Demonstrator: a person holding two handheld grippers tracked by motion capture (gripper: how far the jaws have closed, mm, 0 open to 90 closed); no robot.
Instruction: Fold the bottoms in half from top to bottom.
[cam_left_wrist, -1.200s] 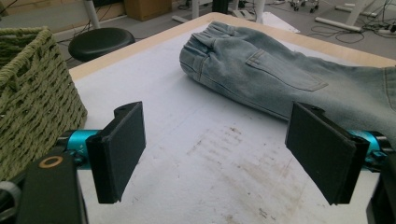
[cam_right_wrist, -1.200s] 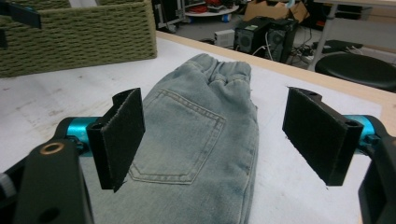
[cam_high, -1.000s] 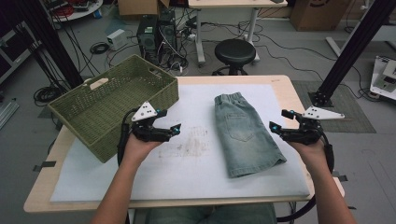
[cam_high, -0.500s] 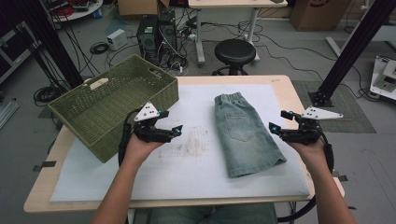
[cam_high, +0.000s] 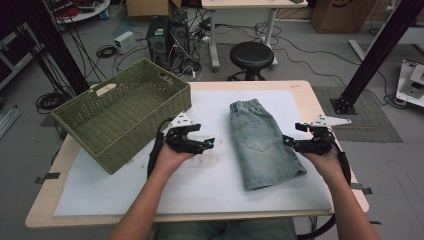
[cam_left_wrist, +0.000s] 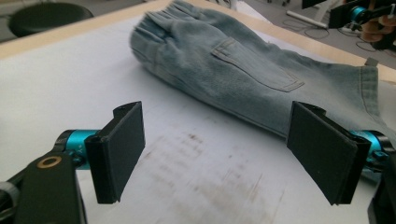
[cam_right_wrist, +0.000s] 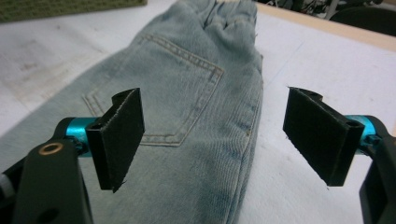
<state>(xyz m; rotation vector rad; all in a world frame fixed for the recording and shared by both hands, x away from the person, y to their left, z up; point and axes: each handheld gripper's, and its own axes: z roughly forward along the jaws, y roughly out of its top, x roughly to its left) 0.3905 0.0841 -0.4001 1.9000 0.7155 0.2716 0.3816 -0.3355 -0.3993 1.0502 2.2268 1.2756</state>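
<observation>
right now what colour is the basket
Olive green, woven basket; it shows best in the high view.

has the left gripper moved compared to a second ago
Yes. In the high view the left gripper has slid right, away from the green basket and toward the denim shorts, which lie where they were. Its fingers stand open, holding nothing.
</observation>
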